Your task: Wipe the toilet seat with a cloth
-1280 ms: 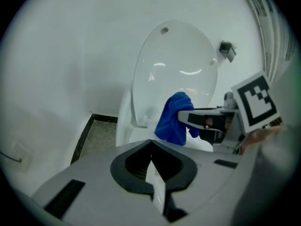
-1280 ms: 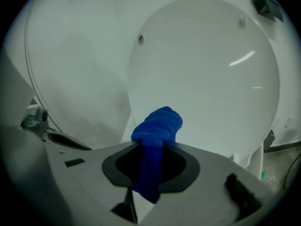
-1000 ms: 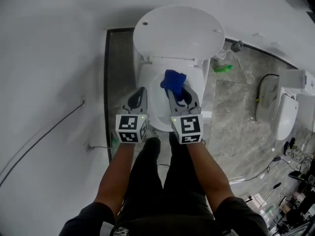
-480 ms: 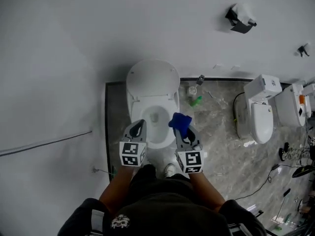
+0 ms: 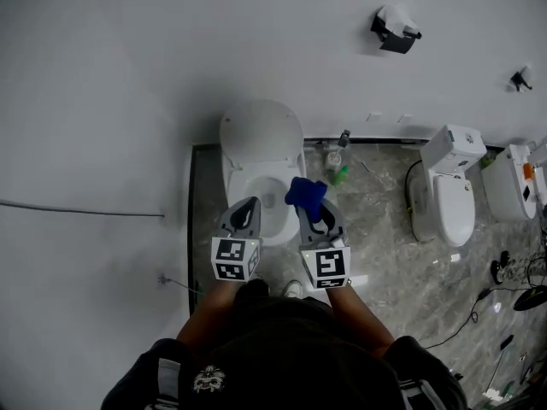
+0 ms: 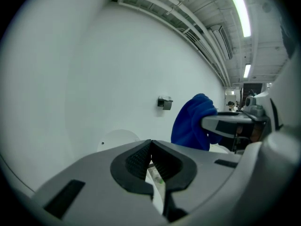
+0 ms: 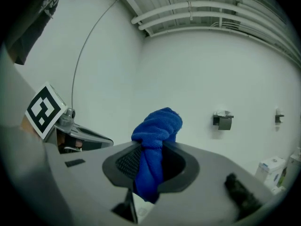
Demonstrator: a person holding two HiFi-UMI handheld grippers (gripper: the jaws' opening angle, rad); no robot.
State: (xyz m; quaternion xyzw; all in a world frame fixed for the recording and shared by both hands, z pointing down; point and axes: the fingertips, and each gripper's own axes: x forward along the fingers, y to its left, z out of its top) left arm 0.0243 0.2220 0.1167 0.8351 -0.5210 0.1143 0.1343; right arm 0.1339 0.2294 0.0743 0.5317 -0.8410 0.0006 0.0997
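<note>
In the head view we hold both grippers out with the toilet seat [image 5: 238, 178] at twelve o'clock below them, its lid [image 5: 261, 135] up against the white wall. The left gripper [image 5: 249, 205] sits at nine o'clock of the right gripper [image 5: 309, 208], the two apart. The blue cloth [image 5: 304, 193] bunches at the right one's tip, over the bowl's three o'clock edge. A green bottle [image 5: 341, 175] stands on the marble floor just beside the toilet, a second toilet [image 5: 451, 199] lies well off at three o'clock, and a paper holder [image 5: 391, 31] hangs on the wall at one o'clock. In the left gripper view we see its jaws pressed together with nothing between the ribbed pads. The cloth [image 6: 193, 121] rises at two o'clock on the other gripper, and the lid shows pale at ten o'clock. In the right gripper view the jaws pinch the cloth [image 7: 157, 124]: one end bulges above the pads, the other hangs below. The left gripper's marker cube [image 7: 44, 109] shows at nine o'clock.
</note>
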